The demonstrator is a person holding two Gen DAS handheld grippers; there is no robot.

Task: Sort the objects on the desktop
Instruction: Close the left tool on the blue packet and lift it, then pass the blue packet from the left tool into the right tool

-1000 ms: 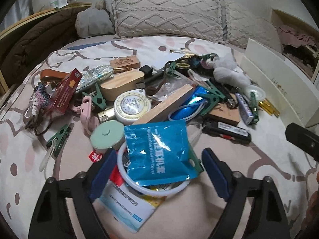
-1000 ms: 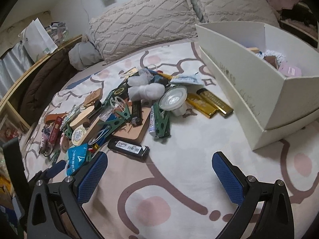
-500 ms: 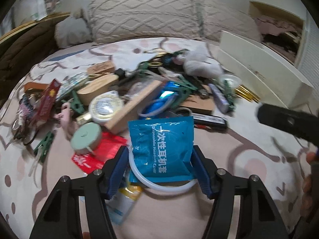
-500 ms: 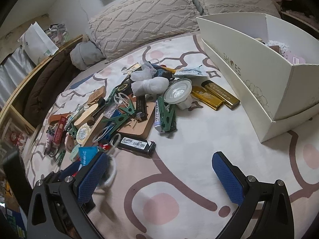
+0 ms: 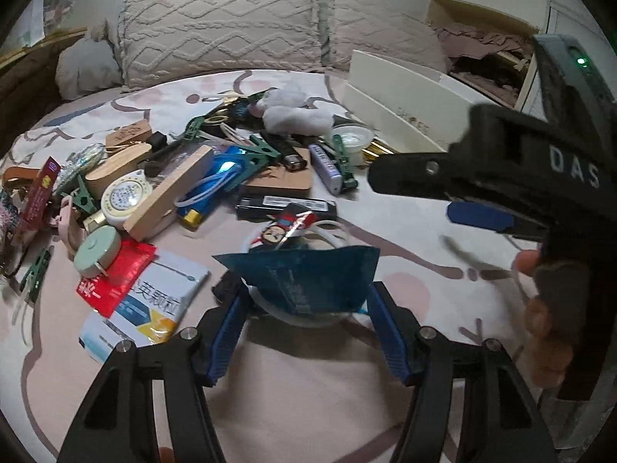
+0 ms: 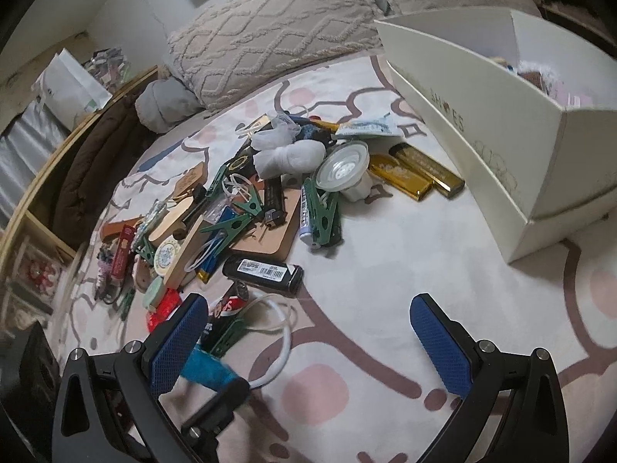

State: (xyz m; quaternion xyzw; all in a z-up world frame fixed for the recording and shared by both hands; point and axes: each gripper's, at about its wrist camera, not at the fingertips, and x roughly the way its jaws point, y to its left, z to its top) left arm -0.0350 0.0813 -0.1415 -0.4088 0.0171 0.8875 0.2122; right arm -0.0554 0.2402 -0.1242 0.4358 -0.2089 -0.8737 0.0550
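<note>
My left gripper (image 5: 306,326) is shut on a blue packet (image 5: 304,277) and holds it tilted up off the bedspread; the packet also shows in the right wrist view (image 6: 206,372). A white ring (image 6: 279,341) lies under it. My right gripper (image 6: 312,341) is open and empty above the bedspread, and its body shows in the left wrist view (image 5: 501,181) at the right. A pile of small objects lies beyond: a black lighter (image 6: 264,270), green clips (image 6: 322,212), gold bars (image 6: 414,173).
A white shoe box (image 6: 474,115) with items inside stands at the right. A red and white medicine packet (image 5: 131,293), a mint round case (image 5: 96,250) and a wooden block (image 5: 169,193) lie at the left. Pillows (image 5: 219,42) line the back.
My left gripper closed on the blue packet and lifted it, tilting it up. The right gripper swung closer, into the left wrist view.
</note>
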